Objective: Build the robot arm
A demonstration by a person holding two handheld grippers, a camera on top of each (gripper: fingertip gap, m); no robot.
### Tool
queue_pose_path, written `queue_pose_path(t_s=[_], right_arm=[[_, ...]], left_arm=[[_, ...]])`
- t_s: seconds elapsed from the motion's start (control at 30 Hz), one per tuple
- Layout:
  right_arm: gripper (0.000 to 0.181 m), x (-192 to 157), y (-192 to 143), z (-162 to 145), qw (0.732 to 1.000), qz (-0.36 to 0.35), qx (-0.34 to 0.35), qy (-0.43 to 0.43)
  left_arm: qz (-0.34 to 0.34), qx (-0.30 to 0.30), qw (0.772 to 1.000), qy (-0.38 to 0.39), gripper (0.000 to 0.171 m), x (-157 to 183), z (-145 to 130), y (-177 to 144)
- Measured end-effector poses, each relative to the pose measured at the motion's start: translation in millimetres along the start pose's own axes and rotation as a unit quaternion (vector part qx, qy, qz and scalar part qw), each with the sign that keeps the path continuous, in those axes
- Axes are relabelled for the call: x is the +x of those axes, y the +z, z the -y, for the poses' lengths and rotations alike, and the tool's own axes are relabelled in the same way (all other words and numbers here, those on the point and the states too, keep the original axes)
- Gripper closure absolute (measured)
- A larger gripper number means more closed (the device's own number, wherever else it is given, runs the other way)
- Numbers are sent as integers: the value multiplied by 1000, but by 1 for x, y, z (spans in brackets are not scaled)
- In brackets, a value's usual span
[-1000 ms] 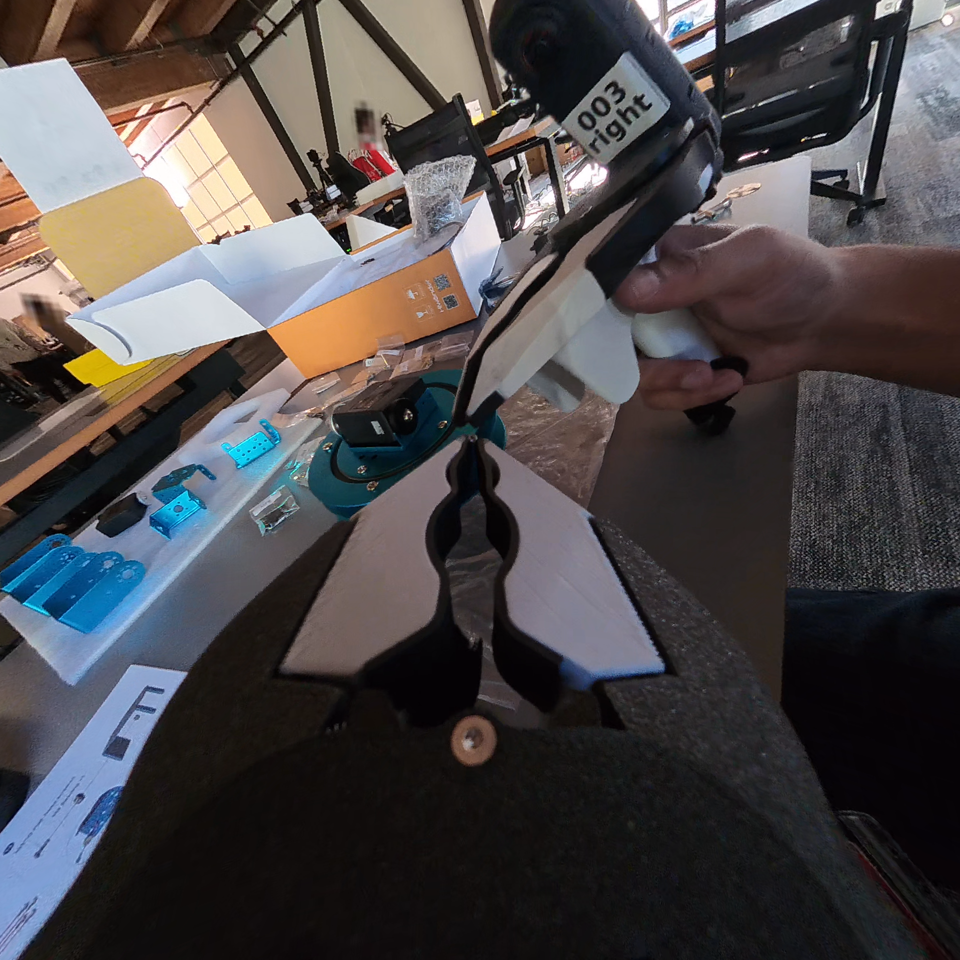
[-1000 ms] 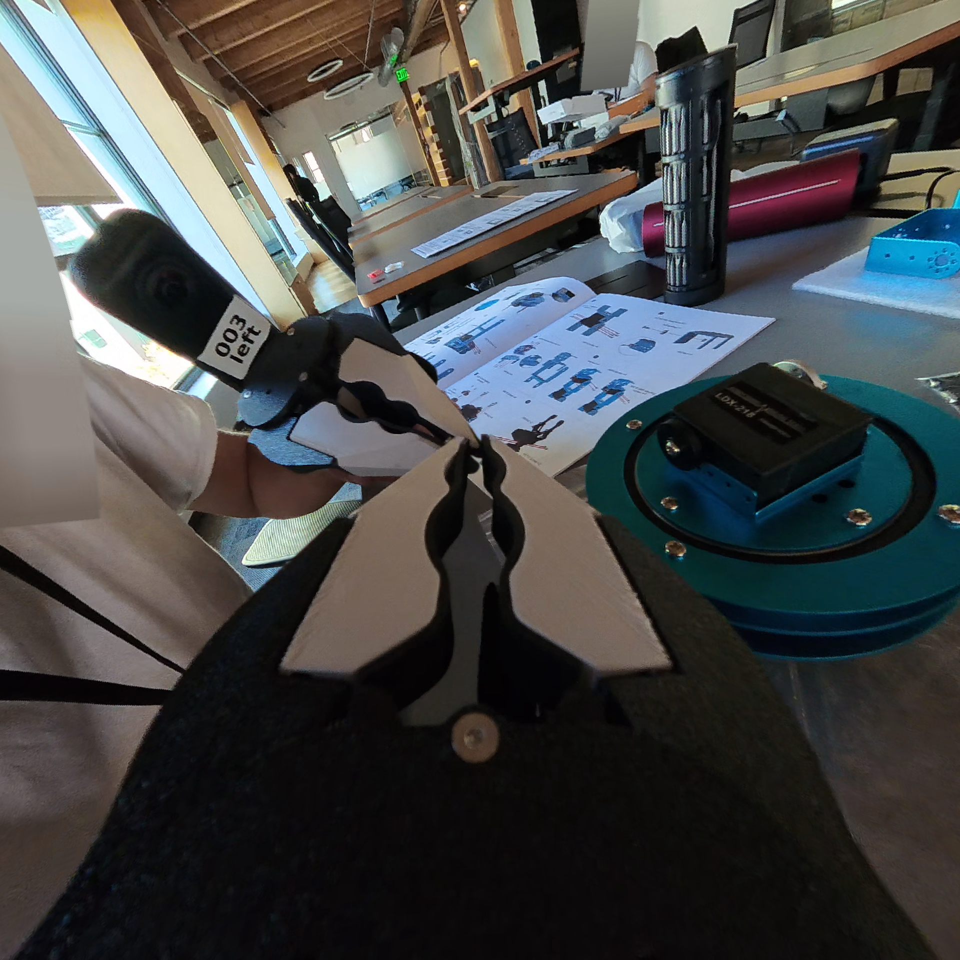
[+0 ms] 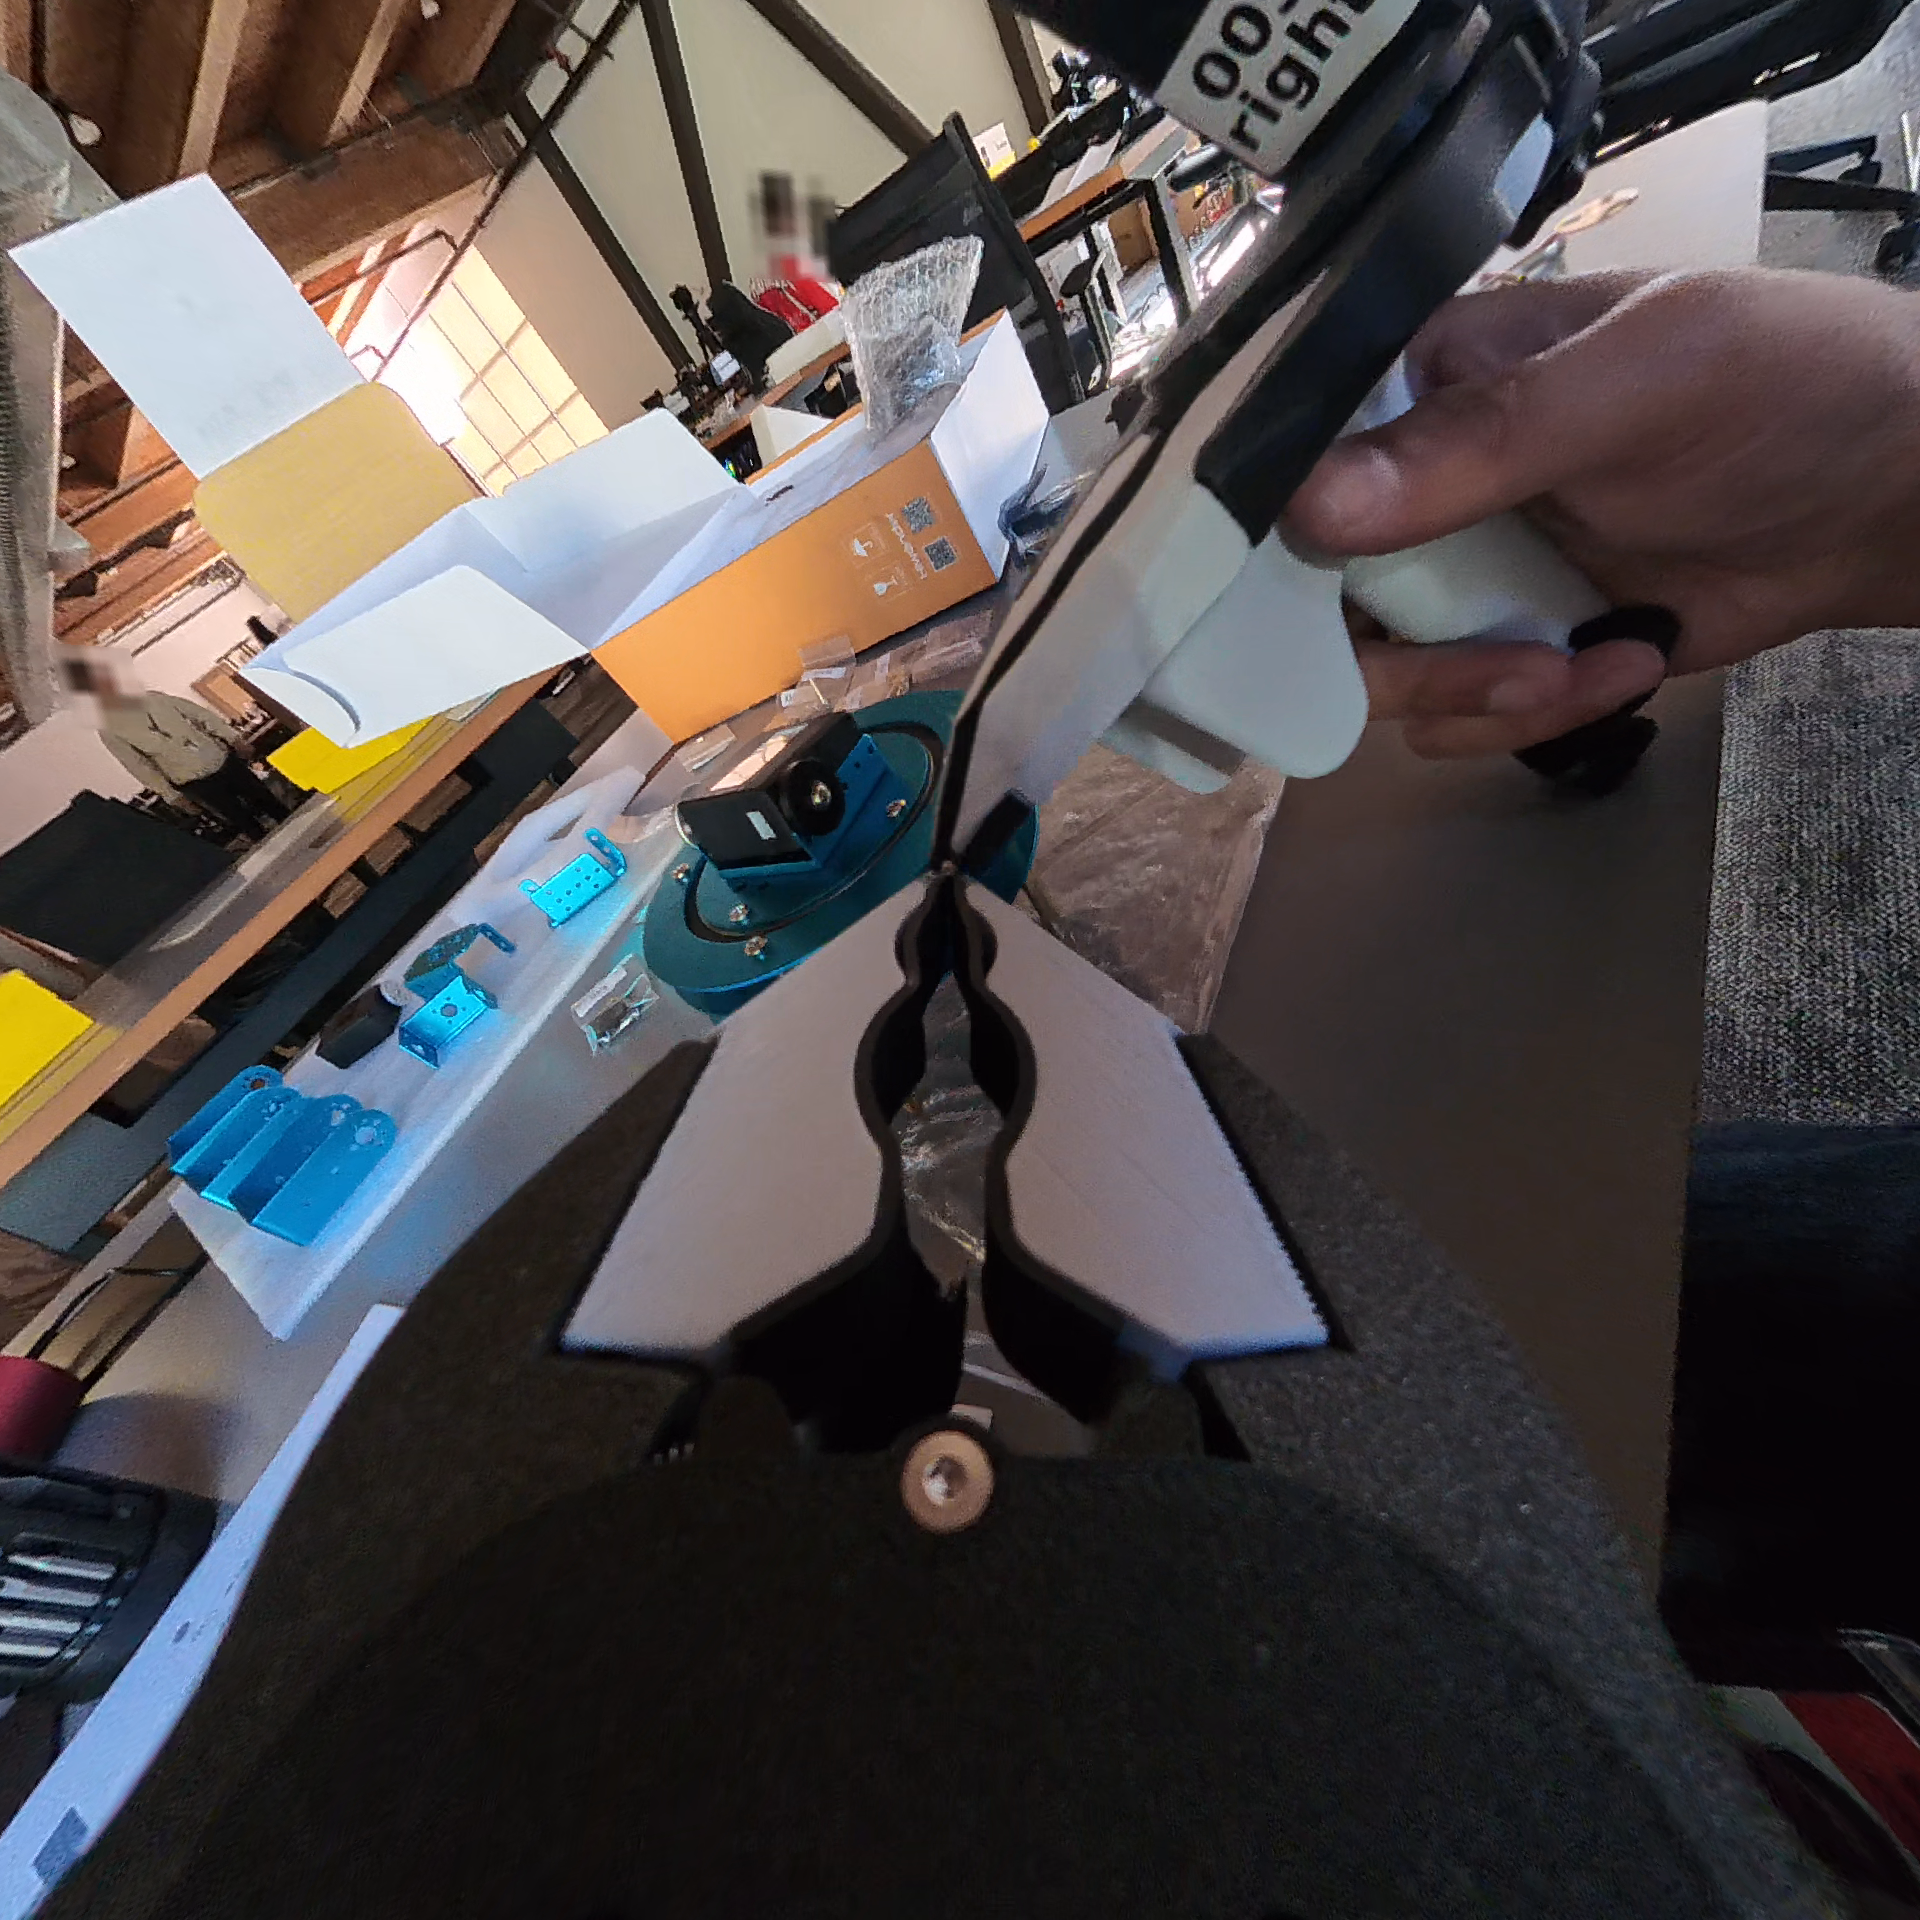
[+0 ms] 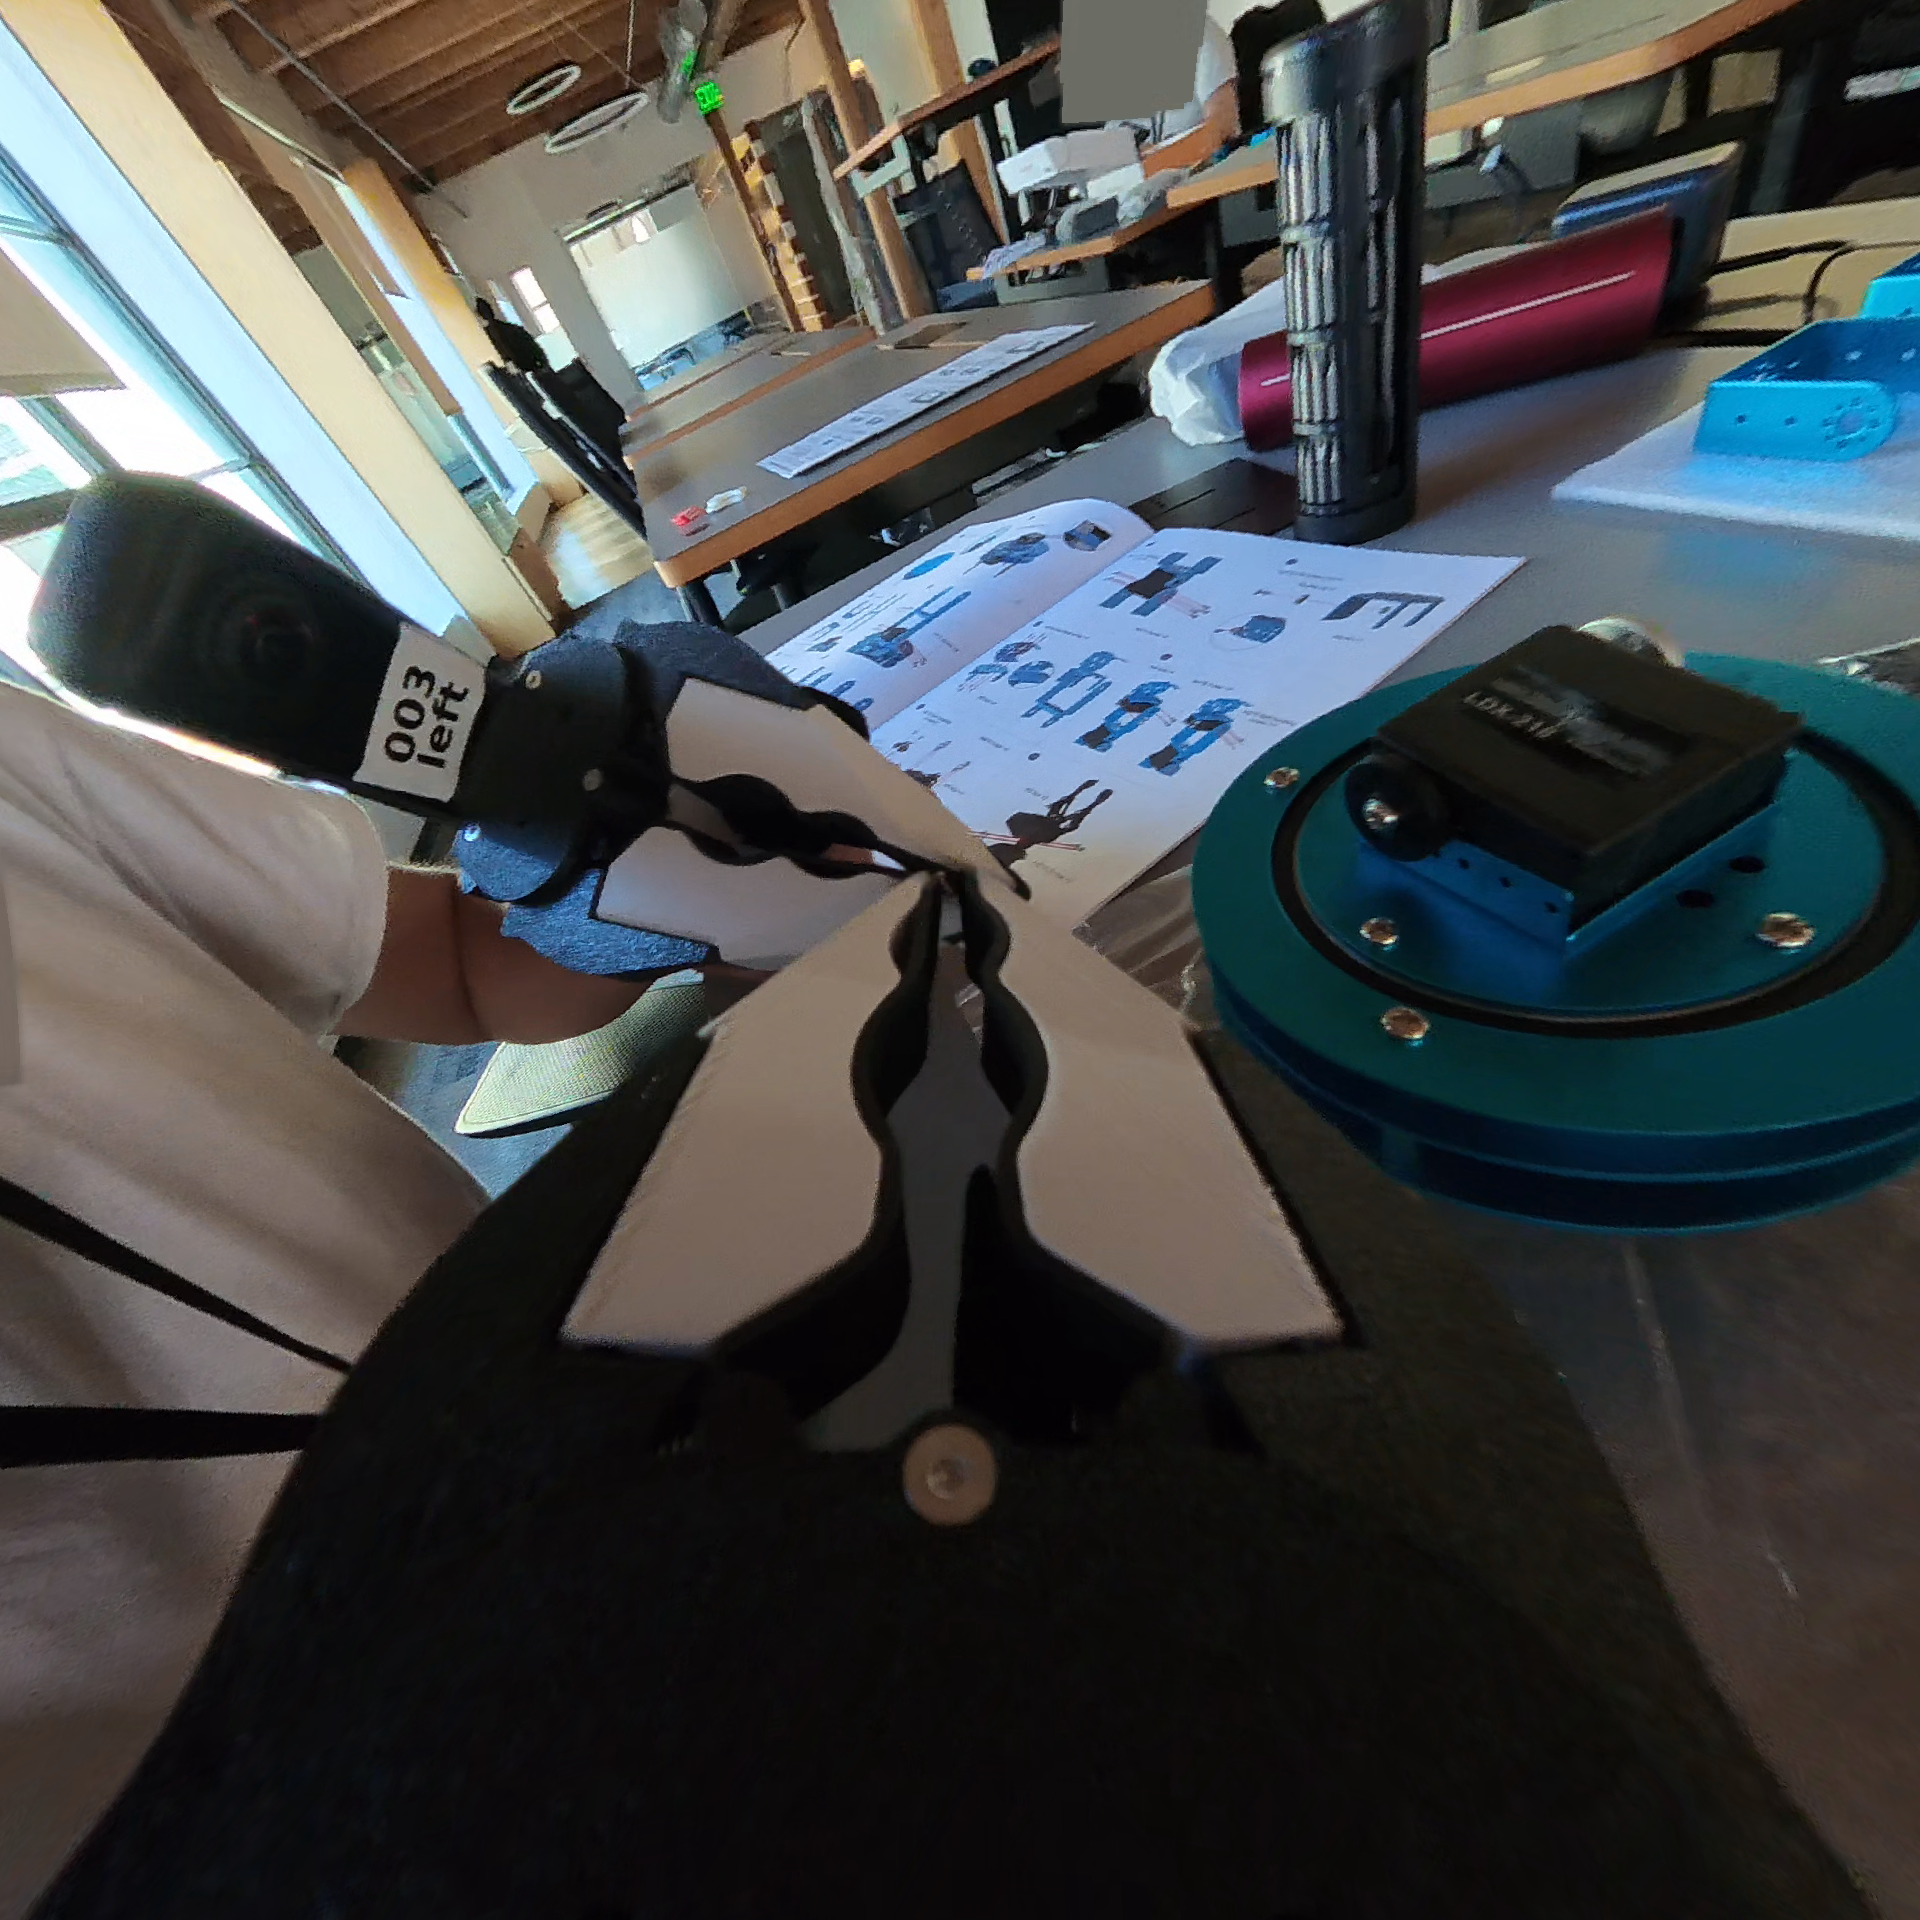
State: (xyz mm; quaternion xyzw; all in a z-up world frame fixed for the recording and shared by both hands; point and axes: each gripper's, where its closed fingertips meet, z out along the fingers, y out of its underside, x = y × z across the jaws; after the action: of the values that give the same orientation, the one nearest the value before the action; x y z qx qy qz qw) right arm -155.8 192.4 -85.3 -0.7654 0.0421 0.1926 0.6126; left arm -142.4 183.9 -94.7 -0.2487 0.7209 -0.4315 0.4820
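Observation:
My left gripper (image 3: 948, 883) is shut, and a small crinkled clear bag (image 3: 940, 1174) shows between its fingers. My right gripper (image 3: 951, 854) comes down from the upper right, held by a hand (image 3: 1621, 488), and its shut tips touch the left tips. In the right wrist view the right gripper (image 4: 940, 883) is shut and pinches a thin pale sliver where it meets the left gripper (image 4: 992, 873). A teal round base (image 4: 1558, 1091) with a black servo block (image 4: 1579, 748) on it stands just beyond both; it also shows in the left wrist view (image 3: 727, 956).
An open instruction booklet (image 4: 1143, 644), a black cylinder (image 4: 1345, 281) and a red tube (image 4: 1538, 322) lie behind. Blue brackets (image 3: 281, 1153) rest on a white foam tray (image 3: 343, 1226). An orange box (image 3: 790, 592), a clear plastic sheet (image 3: 1143, 883) and a small parts bag (image 3: 615, 1003) are near. Only a small space, under 4 cm, lies between the two pairs of fingers. The black cylinder (image 4: 1345, 281) is about equally far from each gripper, around 35 centimeters.
Both grippers stay shut with tips together. The right gripper has come closer to the left camera, and both views have tilted, so the teal base now looks slanted.

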Motion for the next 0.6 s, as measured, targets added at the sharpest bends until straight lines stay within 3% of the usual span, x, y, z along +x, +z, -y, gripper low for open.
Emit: queue_pose_path(t_s=[0.3, 0.6], right_arm=[[177, 7, 7, -9, 1000, -5, -24, 9], [181, 12, 16, -17, 993, -54, -76, -66]], left_arm=[[-11, -36, 999, 3, 171, 1, -13, 2], [-22, -75, 997, 24, 171, -1, -30, 3]])
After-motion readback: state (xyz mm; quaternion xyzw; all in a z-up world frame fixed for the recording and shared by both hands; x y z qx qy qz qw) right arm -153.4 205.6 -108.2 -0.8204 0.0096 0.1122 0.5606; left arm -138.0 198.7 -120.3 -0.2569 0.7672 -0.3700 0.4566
